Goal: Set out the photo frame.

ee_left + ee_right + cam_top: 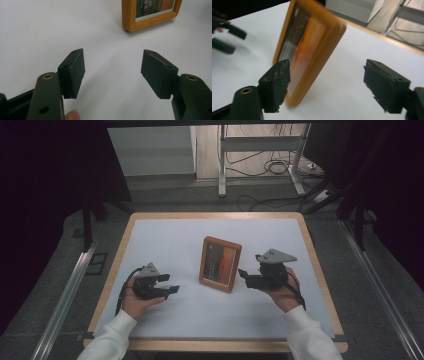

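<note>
Frame (220,264) upright, long axis vertical, facing person | left gripper (171,283) released | right gripper (243,276) released

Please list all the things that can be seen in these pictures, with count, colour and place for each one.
Picture frame: one, orange-brown wood with a dark and orange picture, standing upright near the middle of the table.
Table: one, white top with a light wooden edge, in the centre of the high view.
Metal stand: one, pale grey, on the floor beyond the table.
Cables: several, dark, on the floor around that stand.
Left hand-held gripper: one, black with a grey plate, left of the frame, jaws open.
Right hand-held gripper: one, black with a grey plate, close to the frame's right edge, jaws open.
Sleeves: two, white, at the bottom edge.
</note>
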A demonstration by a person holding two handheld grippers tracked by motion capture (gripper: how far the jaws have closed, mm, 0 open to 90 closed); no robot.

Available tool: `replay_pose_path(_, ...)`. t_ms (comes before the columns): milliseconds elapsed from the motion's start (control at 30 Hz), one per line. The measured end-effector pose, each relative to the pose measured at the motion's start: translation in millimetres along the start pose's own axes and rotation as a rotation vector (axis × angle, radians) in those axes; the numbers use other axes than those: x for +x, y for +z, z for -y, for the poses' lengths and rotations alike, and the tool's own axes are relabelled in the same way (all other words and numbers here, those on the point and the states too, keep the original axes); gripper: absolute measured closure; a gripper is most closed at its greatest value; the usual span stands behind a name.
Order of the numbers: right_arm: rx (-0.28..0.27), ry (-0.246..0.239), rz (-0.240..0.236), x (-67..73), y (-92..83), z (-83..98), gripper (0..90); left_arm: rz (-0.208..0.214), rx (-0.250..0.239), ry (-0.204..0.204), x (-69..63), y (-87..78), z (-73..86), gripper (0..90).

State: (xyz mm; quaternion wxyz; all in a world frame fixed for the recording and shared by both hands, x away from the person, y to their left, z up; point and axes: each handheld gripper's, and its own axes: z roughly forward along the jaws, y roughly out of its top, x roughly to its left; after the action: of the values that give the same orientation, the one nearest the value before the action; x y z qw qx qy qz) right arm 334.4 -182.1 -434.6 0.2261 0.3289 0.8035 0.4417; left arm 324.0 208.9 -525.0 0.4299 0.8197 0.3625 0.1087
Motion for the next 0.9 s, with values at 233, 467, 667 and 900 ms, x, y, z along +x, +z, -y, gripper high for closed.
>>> replay_pose_path(233,-0.001,0.033,-0.098,12.8,-7.4,40.0,52.4,-0.003,-0.007,0.001,-4.2,-0.1,-0.9,33.1)
replay_pose_path(467,0.123,-0.066,-0.153,36.8,19.3,60.6,86.0,-0.002,-0.004,0.001,-5.7,0.2,-0.6,32.2)
replay_pose_path(667,0.187,-0.119,-0.169,53.9,50.7,59.8,89.8,0.000,-0.002,0.000,-5.5,0.7,0.2,32.0)
replay_pose_path(900,0.229,-0.114,-0.137,50.8,77.0,62.5,89.9,0.003,-0.001,0.002,-6.2,0.5,0.6,31.8)
